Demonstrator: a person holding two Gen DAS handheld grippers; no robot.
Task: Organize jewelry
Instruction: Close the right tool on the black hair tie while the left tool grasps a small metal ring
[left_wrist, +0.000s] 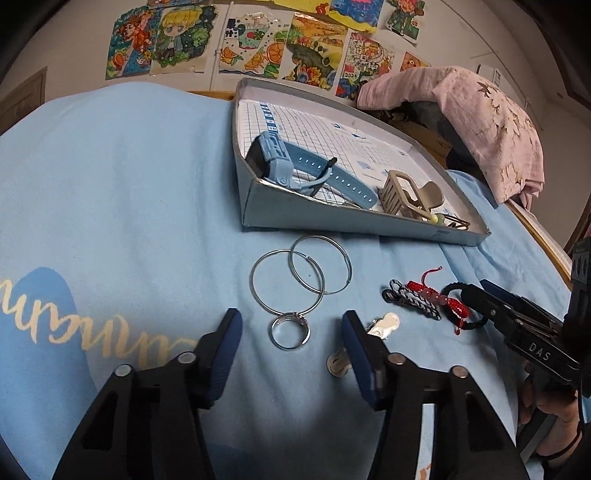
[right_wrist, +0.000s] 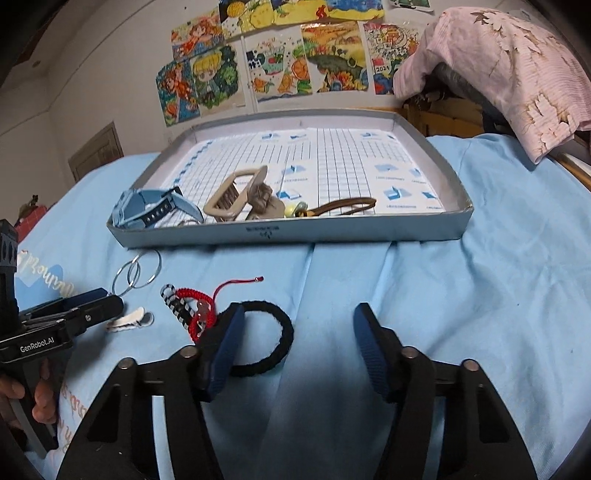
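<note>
Two pickups are being lined up at once on the bed (left_wrist: 110, 184). The left gripper (left_wrist: 291, 325) is held low over the silver ring (left_wrist: 290, 330), its fingers (left_wrist: 229, 332) apart on either side, nothing yet pinched. The ring lies touching the near edge of the two wire hoops (left_wrist: 299, 273). The right gripper (right_wrist: 299, 325) is set by the black hair tie (right_wrist: 266, 336); its left finger (right_wrist: 229, 332) is planted inside the loop, the other well clear to the right, so nothing is clamped there either. A red bracelet (right_wrist: 201, 314) and a striped clip (right_wrist: 177, 306) lie just left of the tie. The tray (right_wrist: 280, 232), farther off, already holds a blue watch (right_wrist: 147, 208), a beige claw clip (right_wrist: 240, 197) and small bits. Next, by the look of it, both sets of fingers must be closed squarely, then the pieces carried to the tray.
</note>
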